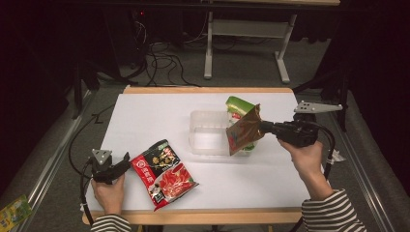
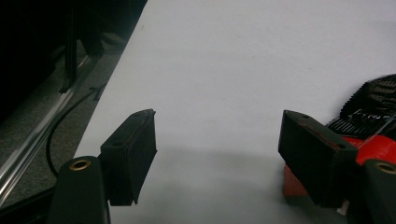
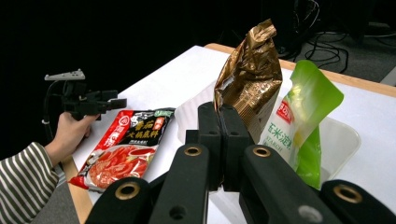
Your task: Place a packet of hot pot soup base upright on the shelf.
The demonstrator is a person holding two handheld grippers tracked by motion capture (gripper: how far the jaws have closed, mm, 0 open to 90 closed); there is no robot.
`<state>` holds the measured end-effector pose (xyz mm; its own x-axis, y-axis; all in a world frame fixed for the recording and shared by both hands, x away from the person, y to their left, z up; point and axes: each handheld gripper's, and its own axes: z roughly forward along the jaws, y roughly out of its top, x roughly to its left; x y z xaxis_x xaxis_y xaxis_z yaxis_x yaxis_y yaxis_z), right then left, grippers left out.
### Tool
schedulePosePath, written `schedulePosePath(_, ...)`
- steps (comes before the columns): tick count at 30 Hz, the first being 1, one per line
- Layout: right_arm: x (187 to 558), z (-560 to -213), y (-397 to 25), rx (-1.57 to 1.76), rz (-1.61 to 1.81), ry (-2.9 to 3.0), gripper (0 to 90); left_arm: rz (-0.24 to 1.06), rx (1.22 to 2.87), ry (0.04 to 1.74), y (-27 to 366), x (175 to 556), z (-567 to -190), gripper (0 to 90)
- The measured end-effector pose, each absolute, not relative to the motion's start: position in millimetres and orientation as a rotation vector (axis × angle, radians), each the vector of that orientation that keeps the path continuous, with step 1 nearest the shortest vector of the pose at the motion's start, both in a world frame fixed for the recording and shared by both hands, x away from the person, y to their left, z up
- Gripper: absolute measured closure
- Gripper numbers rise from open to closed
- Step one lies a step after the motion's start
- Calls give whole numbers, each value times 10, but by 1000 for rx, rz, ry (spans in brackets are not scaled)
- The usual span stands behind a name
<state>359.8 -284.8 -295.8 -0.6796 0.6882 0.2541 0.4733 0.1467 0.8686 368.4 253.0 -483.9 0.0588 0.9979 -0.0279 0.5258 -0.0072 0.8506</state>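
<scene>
Bronze foil pouch (image 3: pixel 252 74) stands roughly upright, clamped by right hand-held gripper (image 3: pixel 220 135).

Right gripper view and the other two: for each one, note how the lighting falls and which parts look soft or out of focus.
High view: the white table is brightly lit and the surroundings fall into darkness. Left gripper view: the open left gripper looks soft, with a faint shadow on the table beneath. Right gripper view: the right gripper is close and slightly blurred, while the brown packet it clamps catches glare on its foil.
</scene>
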Motion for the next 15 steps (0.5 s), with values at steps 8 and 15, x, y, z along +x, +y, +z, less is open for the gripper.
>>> schedulePosePath(8,3715,-2939,-2804,1167,1537,2204,900,835,1617,1555,2531,3684,-4840,284)
schedulePosePath(15,3786,-2934,-2766,1177,1531,2201,900,846,1636,1550,2512,3690,-4842,284)
